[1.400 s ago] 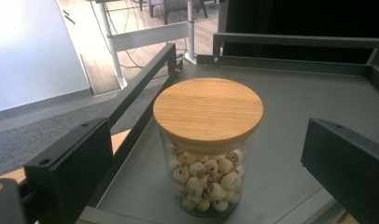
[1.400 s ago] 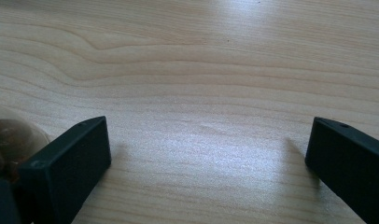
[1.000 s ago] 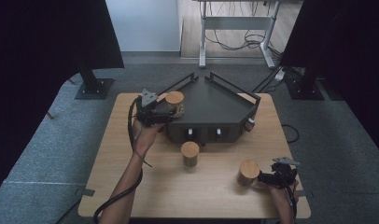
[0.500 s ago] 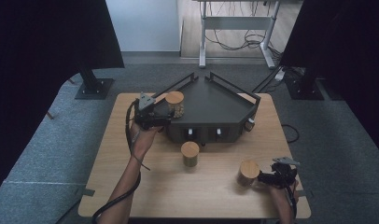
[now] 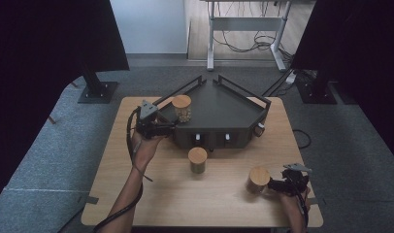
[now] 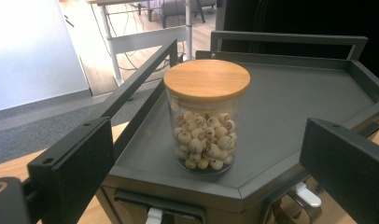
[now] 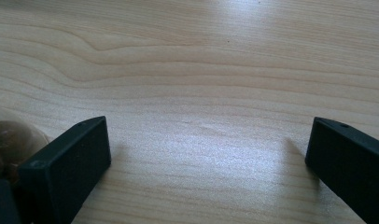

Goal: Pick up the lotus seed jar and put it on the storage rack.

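ahead of my left gripper (image 5: 170, 127): jar (image 6: 207, 122) alone on tray (image 6: 290, 107), rail (image 6: 136, 81) on its left | ahead of my right gripper (image 7: 208, 154): bare surface (image 7: 201, 70) | beside it: second jar (image 5: 258, 179)

The jar of lotus seeds (image 6: 206, 123) in front of my left tool (image 5: 154, 127) is a clear glass cylinder with a flat round bamboo lid (image 6: 207, 79) seated squarely on top. Pale round seeds with dark dimples fill roughly its lower two thirds. It stands upright on the dark tray (image 6: 290, 112), near the front left corner, just inside the rail, free of my tool's jaws. Down by my right tool (image 5: 287, 184), a second jar (image 5: 258, 179) with the same bamboo lid stands upright on the counter (image 5: 219, 194), just beside the tool, with brown contents showing through the glass in my right gripper view.
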`<control>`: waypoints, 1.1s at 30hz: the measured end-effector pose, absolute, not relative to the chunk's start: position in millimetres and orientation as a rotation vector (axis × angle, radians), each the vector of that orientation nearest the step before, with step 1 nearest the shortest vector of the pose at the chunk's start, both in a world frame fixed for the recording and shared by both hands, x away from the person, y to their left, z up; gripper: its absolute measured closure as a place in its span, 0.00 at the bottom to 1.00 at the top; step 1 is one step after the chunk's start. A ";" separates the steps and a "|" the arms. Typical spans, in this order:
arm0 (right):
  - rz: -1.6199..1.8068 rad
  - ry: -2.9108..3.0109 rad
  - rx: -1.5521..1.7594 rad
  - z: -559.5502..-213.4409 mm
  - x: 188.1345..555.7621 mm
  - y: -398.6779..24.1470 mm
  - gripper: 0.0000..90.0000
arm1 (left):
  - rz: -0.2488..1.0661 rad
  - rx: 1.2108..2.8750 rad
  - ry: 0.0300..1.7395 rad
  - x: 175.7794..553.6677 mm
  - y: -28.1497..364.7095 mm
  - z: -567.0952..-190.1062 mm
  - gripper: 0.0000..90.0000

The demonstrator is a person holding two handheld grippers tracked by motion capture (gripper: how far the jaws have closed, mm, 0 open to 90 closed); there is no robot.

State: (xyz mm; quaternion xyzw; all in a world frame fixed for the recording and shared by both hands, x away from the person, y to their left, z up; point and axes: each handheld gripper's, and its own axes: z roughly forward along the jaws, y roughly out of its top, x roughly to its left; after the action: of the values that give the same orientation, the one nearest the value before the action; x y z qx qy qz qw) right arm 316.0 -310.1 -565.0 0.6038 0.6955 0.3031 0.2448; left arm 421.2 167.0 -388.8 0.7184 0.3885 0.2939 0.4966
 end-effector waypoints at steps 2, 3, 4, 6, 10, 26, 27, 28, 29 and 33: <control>0.827 1.899 1.648 -565.0 316.1 -309.8 0.00 | 0.714 1.741 0.943 419.4 169.0 -390.3 0.03; 0.828 1.898 1.648 -565.0 316.1 -309.8 0.00 | 0.714 1.741 0.944 418.9 169.5 -390.9 0.03; 0.827 1.899 1.648 -565.0 316.1 -309.8 0.00 | 0.716 1.745 0.945 418.1 170.4 -391.8 0.03; 0.828 1.899 1.647 -565.0 316.1 -309.8 0.00 | 0.716 1.744 0.950 416.6 172.2 -393.7 0.03; 0.828 1.899 1.648 -565.0 316.1 -309.8 0.00 | 0.716 1.741 0.953 413.6 175.5 -396.1 0.03; 0.828 1.899 1.648 -565.0 316.1 -309.8 0.00 | 0.723 1.754 0.929 396.1 182.8 -396.4 0.03; 0.828 1.899 1.648 -565.0 316.1 -309.8 0.00 | 0.726 1.755 0.927 394.2 183.7 -395.7 0.03; 0.828 1.899 1.645 -565.1 316.1 -309.9 0.00 | 0.726 1.754 0.926 393.1 184.2 -395.3 0.03; 0.828 1.899 1.646 -565.0 316.1 -309.9 0.00 | 0.726 1.751 0.923 391.1 184.8 -395.0 0.03; 0.828 1.899 1.649 -565.0 316.0 -309.8 0.00 | 0.727 1.748 0.922 385.8 186.4 -395.4 0.04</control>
State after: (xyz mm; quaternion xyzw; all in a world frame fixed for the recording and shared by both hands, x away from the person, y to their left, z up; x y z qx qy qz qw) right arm 316.0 -309.8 -565.0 0.6040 0.6953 0.3033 0.2445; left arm 385.8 186.4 -395.4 0.7212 0.3805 0.3000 0.4951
